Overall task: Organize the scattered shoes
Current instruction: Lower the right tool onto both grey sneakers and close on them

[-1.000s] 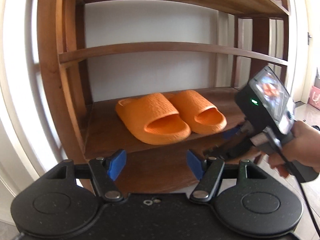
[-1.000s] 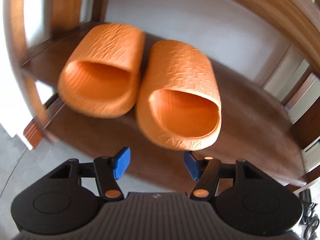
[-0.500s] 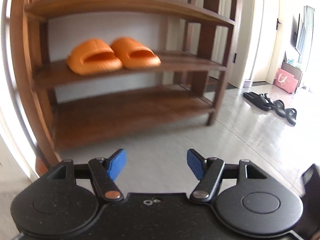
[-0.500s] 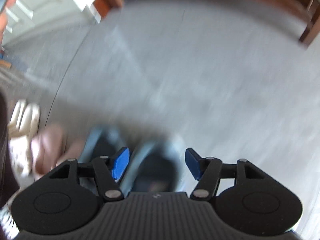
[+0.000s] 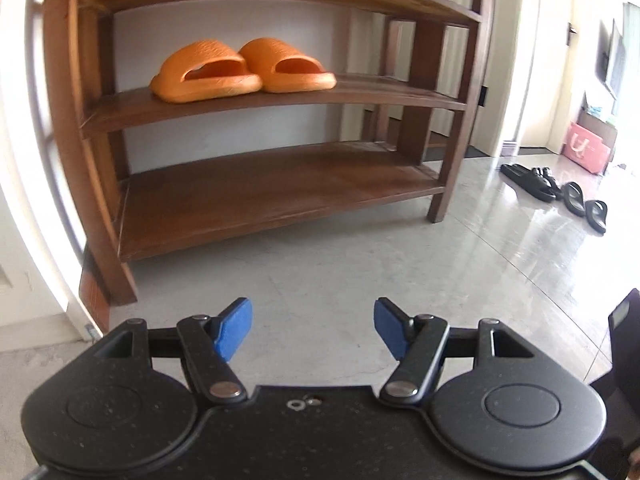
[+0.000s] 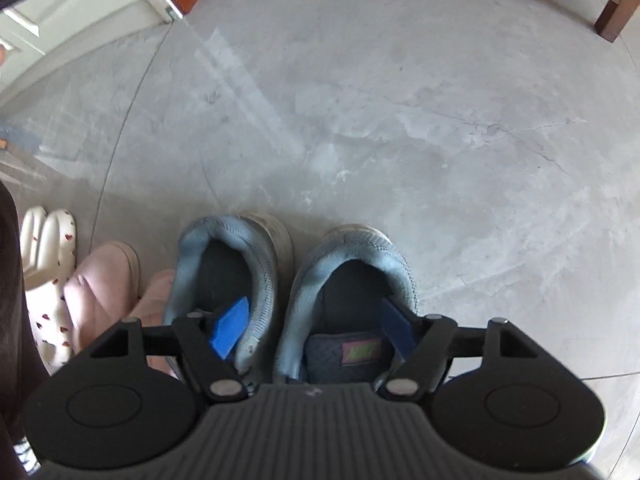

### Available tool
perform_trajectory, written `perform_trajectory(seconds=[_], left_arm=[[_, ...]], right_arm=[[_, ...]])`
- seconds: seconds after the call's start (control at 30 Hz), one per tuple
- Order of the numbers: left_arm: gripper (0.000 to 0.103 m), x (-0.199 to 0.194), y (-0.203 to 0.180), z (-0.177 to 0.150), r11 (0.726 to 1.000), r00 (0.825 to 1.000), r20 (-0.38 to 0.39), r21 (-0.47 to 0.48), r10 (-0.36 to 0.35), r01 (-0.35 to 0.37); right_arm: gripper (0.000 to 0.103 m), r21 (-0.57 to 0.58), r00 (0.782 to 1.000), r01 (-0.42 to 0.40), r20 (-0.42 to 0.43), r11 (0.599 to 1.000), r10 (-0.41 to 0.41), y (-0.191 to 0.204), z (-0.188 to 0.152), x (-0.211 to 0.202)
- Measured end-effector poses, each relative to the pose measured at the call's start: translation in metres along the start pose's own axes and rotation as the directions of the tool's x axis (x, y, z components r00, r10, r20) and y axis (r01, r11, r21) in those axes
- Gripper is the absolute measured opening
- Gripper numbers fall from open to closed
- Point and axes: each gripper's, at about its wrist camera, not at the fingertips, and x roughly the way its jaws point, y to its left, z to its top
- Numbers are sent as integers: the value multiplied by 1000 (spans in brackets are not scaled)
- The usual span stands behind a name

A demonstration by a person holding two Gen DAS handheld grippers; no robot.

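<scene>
Pickup stage: my right gripper (image 6: pixel 312 328), fingers widening, straddles the blue sneakers (image 6: pixel 288 280) on the near floor, gripping neither; my left gripper (image 5: pixel 312 328) hangs wide, empty. Next, close on both inner collars.

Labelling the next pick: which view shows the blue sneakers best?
The right wrist view. The blue sneakers sit side by side on the floor right under the right gripper, whose jaws are opening with a fingertip over each shoe's opening. The left wrist view shows none of them, only the shoe rack and orange slippers.
</scene>
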Motion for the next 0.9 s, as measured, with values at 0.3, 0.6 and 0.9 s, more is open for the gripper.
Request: perform_trajectory(seconds=[0.3, 0.6, 0.9], left_arm=[[67, -5, -16, -4, 999, 1000, -1, 32, -23, 23], [67, -14, -12, 2, 1000, 999, 51, 11, 3, -3], [67, -31, -19, 22, 1000, 993, 122, 24, 12, -15]], right_arm=[[51, -214, 985, 169, 53, 962, -161, 44, 4, 64], [36, -140, 978, 78, 204, 987, -49, 20, -14, 32], [34, 104, 874, 26, 481, 994, -73, -35, -27, -36]])
